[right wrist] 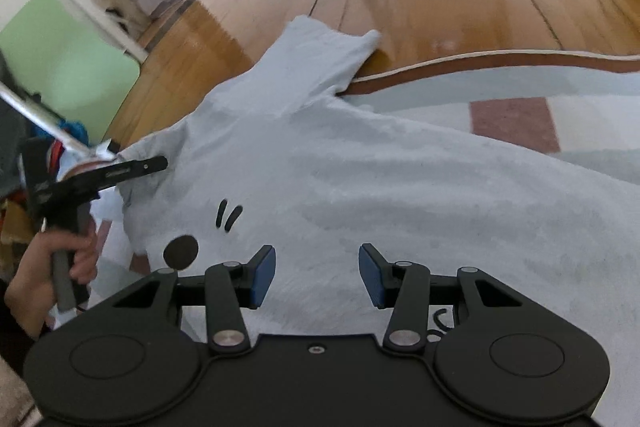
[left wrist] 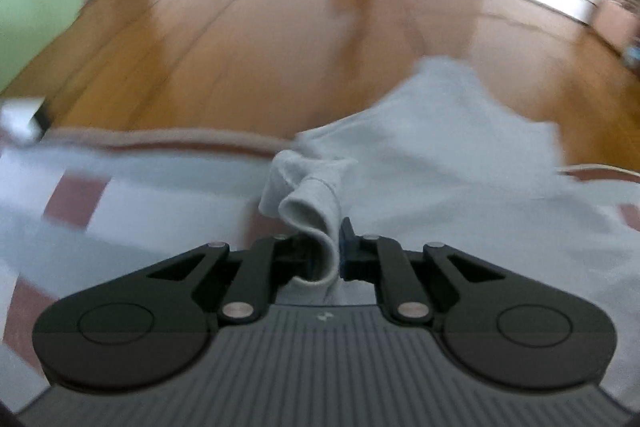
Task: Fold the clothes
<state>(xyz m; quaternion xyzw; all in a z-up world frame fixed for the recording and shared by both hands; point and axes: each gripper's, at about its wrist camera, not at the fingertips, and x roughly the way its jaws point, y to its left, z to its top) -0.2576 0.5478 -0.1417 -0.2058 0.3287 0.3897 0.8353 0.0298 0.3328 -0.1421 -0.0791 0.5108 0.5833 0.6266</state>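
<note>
The left gripper (left wrist: 326, 255) is clamped on a fold of the pale grey shirt (right wrist: 360, 167). The right gripper (right wrist: 317, 275) hangs parted above it, over a checked rug (right wrist: 512, 119); wooden floor (left wrist: 240, 27) lies beyond both fingers.

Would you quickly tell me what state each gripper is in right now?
Left gripper: shut on a fold of the light grey garment.
Right gripper: open, holding nothing, above the garment.

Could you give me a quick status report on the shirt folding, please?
Left gripper shut on a bunched edge of the grey shirt. Right gripper open, empty, above the shirt. Nothing in the way.
</note>
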